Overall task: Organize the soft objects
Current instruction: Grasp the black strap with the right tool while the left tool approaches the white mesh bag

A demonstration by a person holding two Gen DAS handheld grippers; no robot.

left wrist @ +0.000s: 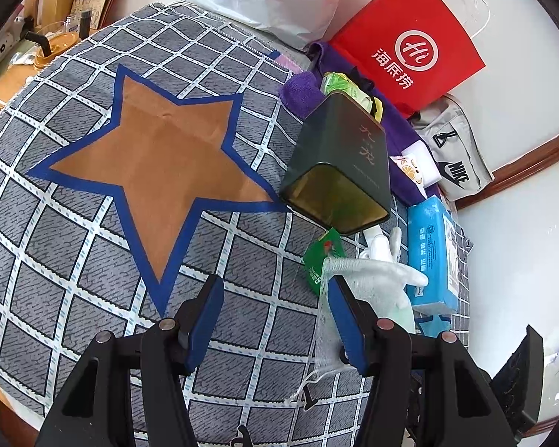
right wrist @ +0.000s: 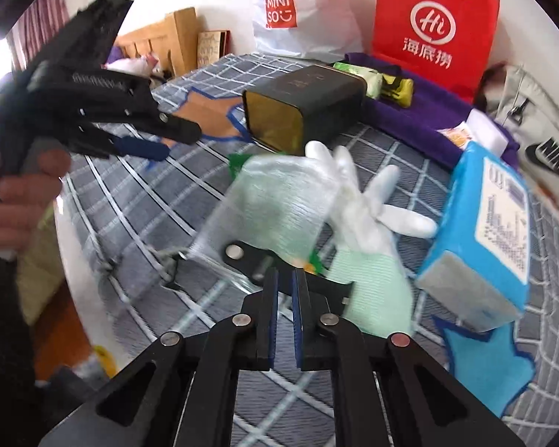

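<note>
Right wrist shows one white glove (right wrist: 357, 201), one mesh pouch (right wrist: 275, 201), one tin (right wrist: 305, 104).

The left wrist view looks steeply down from close above the checked bed cover (left wrist: 93, 223), its own jaws filling the lower edge. The right wrist view sits lower and looks more level across the bed toward the wall. Both share the dark tin (left wrist: 339, 171) (right wrist: 305, 100), the white glove (left wrist: 384, 264) (right wrist: 365, 193), the blue tissue pack (left wrist: 432, 253) (right wrist: 480, 231) and the red bag (left wrist: 410, 41) (right wrist: 432, 26).
</note>
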